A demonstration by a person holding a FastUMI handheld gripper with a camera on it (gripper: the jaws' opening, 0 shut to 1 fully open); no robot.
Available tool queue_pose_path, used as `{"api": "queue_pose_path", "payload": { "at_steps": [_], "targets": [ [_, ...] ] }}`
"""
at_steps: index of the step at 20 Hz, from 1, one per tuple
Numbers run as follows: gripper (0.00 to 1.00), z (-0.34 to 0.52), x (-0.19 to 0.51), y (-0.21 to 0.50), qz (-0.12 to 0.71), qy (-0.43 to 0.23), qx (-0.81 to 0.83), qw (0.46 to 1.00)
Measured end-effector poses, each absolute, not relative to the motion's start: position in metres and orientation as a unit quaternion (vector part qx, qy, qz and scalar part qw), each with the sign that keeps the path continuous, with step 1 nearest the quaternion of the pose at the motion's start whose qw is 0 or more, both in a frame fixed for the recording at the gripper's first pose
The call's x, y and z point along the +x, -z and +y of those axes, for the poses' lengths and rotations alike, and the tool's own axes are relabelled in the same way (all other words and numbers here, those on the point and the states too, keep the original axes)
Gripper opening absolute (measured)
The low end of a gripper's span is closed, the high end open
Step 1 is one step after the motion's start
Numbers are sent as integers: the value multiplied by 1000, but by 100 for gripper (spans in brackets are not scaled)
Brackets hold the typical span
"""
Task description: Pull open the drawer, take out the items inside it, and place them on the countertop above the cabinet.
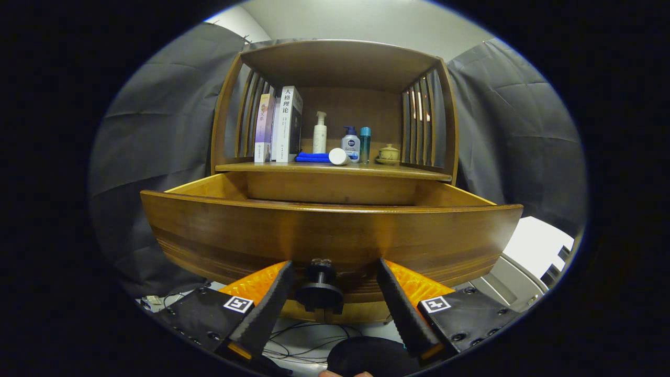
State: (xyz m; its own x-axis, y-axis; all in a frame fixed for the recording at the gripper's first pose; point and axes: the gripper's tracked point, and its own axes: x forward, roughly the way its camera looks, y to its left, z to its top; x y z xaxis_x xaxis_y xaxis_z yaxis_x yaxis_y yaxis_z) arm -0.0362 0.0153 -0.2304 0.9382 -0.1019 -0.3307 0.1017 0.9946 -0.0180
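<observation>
in the gripper view the gripper (333, 293) has its jaws released, either side of the drawer (330, 235) knob (320, 287) without touching it, the pulled-out drawer front running crosswise just ahead, its inside hidden.

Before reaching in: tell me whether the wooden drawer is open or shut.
Open. The brown wooden drawer stands pulled out from under the countertop; the open gripper straddles its black round knob without touching. Contents hidden.

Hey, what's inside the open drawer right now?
The drawer is pulled out, but its front panel hides the floor; only bare inner walls show. The open claw straddles the knob.
</observation>
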Motion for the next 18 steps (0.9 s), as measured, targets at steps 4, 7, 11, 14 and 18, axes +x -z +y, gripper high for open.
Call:
{"api": "queue_pose_path", "payload": {
  "at_steps": [4, 7, 11, 14, 18],
  "targets": [
    [100, 17, -25, 230, 155, 55, -5, 986],
    [100, 16, -10, 230, 153, 55, 0, 987],
    [100, 13, 20, 226, 145, 58, 1, 988],
    [100, 14, 41, 228, 148, 63, 22, 987],
    [100, 16, 63, 230, 151, 72, 21, 986]
  ]
}}
